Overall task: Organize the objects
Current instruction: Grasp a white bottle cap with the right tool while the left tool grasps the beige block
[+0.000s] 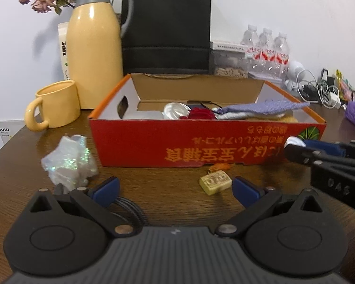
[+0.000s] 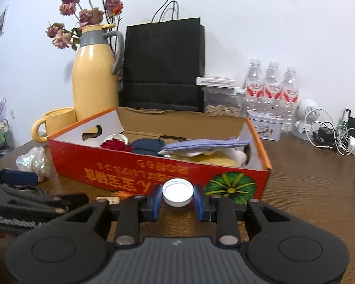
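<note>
A red cardboard box (image 1: 201,146) stands open on the brown table; it also shows in the right wrist view (image 2: 153,170). Inside lie a red flower (image 2: 113,144), a dark pouch (image 2: 145,146) and a lilac cloth (image 2: 201,144). My right gripper (image 2: 177,196) is shut on a white bottle cap (image 2: 177,192), held in front of the box; it shows in the left wrist view (image 1: 295,148) too. My left gripper (image 1: 175,189) is open above the table. A small cream block (image 1: 215,182) lies by its right finger, crumpled iridescent wrap (image 1: 69,163) by its left.
A yellow mug (image 1: 56,105), a yellow thermos (image 1: 94,52) and a black paper bag (image 1: 168,28) stand behind the box. Water bottles (image 2: 272,90), a tin (image 2: 265,124), a white fan (image 2: 307,116) and tangled cables (image 2: 336,137) fill the back right. A small orange item (image 1: 221,166) lies at the box's foot.
</note>
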{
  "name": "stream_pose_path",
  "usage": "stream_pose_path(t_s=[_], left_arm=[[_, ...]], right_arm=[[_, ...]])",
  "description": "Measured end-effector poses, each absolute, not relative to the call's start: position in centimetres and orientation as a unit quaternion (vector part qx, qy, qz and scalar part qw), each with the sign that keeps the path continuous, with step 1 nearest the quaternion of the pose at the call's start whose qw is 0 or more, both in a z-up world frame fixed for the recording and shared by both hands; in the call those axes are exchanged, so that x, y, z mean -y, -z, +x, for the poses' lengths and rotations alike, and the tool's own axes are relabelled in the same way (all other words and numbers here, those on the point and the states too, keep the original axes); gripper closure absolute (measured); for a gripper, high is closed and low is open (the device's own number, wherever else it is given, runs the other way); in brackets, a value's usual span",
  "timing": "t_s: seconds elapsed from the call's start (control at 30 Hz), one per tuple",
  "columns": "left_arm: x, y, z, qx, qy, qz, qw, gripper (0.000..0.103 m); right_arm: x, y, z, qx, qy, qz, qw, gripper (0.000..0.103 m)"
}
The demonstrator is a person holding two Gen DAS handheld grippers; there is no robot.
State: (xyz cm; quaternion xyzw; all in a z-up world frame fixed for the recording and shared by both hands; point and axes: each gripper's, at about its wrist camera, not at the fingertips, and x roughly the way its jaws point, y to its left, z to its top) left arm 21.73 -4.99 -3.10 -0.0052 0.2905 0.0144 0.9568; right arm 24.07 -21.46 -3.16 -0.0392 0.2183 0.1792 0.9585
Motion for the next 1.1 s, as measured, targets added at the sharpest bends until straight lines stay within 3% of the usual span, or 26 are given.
stream_pose_path(t_s=[0.5,1.1], left_arm=[[7.9,4.8,25.6,-0.342,-0.046,0.003,0.939,0.000],[7.8,5.1,25.7,-0.344,-0.052,-0.012,0.938,0.000]], right_arm=[[23.5,3.0,23.9,-0.214,-0.185,-0.039,0.958,0.076],[23.3,3.2,23.7,-0.215,-0.190,-0.041,0.957,0.076]])
